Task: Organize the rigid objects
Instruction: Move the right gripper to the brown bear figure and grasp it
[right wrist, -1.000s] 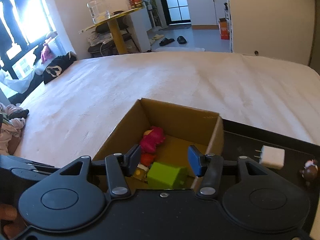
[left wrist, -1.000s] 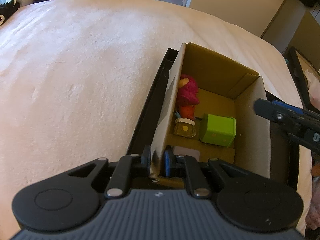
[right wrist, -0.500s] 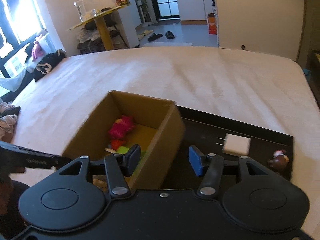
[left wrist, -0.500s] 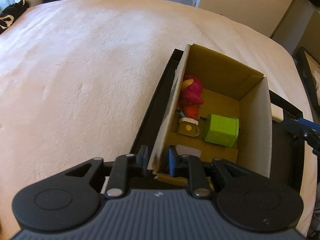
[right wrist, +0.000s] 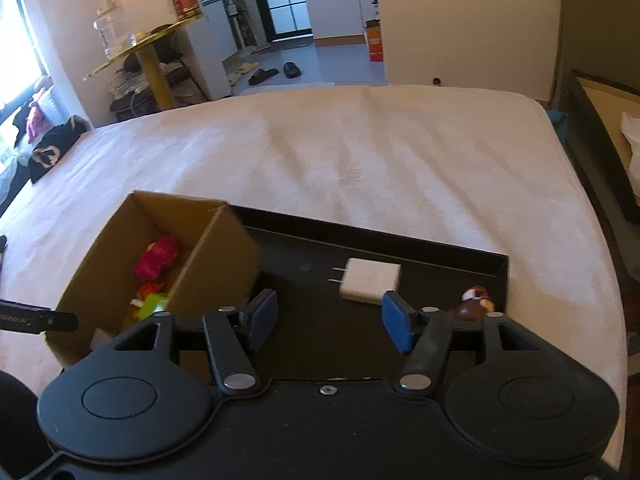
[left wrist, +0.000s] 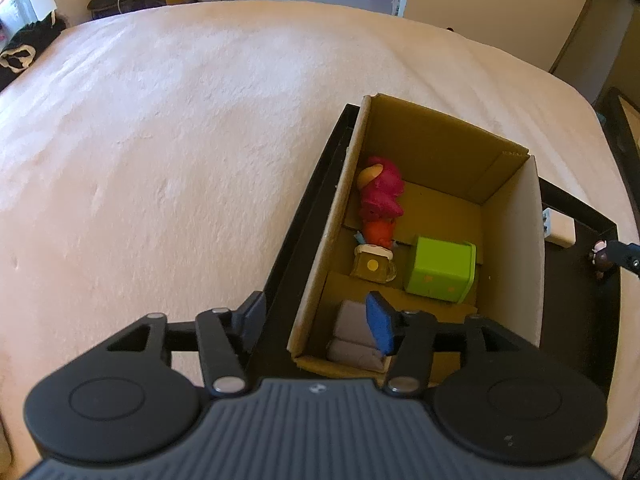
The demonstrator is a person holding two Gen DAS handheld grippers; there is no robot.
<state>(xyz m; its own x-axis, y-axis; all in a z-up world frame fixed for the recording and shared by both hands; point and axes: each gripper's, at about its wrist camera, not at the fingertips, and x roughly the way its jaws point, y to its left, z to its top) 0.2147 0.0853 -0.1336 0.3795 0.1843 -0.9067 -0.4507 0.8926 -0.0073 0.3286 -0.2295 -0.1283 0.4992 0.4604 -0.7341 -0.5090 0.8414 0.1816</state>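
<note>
A cardboard box [left wrist: 516, 248] stands on a black tray [right wrist: 440, 240] on the bed. Inside lie a pink figure [left wrist: 380, 192], a small mug toy [left wrist: 374, 266], a green cube [left wrist: 442, 274] and a grey block [left wrist: 354, 332]. My left gripper [left wrist: 316, 322] is open, its jaws straddling the box's near left wall without gripping it. My right gripper [right wrist: 328, 318] is open and empty above the tray, just short of a white charger [right wrist: 370, 284]. A small brown figure [right wrist: 474, 304] stands at the tray's right end. The box also shows in the right wrist view [right wrist: 216, 252].
The tray sits at the near edge of a wide cream bed cover [left wrist: 160, 140]. A yellow side table [right wrist: 148, 56] with a jar and a can, clothes and slippers are on the floor beyond the bed. Another dark frame [right wrist: 592, 152] stands to the right.
My left gripper has let go of the box wall and opened. My right gripper has moved right, from over the box to over the tray, and opened wider.
</note>
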